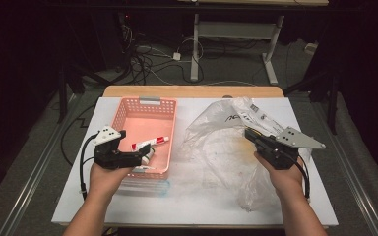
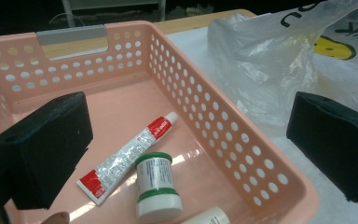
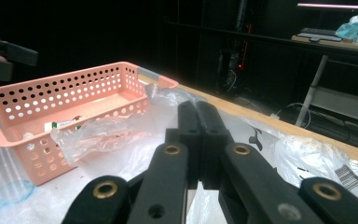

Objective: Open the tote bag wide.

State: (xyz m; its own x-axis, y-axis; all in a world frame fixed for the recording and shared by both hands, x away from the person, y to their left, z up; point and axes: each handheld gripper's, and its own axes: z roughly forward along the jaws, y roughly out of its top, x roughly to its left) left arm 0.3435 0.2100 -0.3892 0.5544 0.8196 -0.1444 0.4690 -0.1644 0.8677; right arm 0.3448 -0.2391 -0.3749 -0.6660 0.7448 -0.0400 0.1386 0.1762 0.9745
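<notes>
White tabletop (image 1: 197, 196) | perforated pink plastic basket (image 1: 128, 110) | left gripper (image 1: 140, 158) fingers spread | right gripper (image 1: 250, 133) fingers pinching crinkled clear bag (image 1: 216, 142)

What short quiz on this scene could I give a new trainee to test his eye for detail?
1. True or false: the left tongs are open.
2. What lies beside the tube in the basket? A) spoon B) small jar C) cup
3. What do the right tongs pinch?

Key: 1 true. 2 B, the green-lidded small jar. 3 Apparently the plastic bag; the tongs are shut and the bag lies around them.
</notes>
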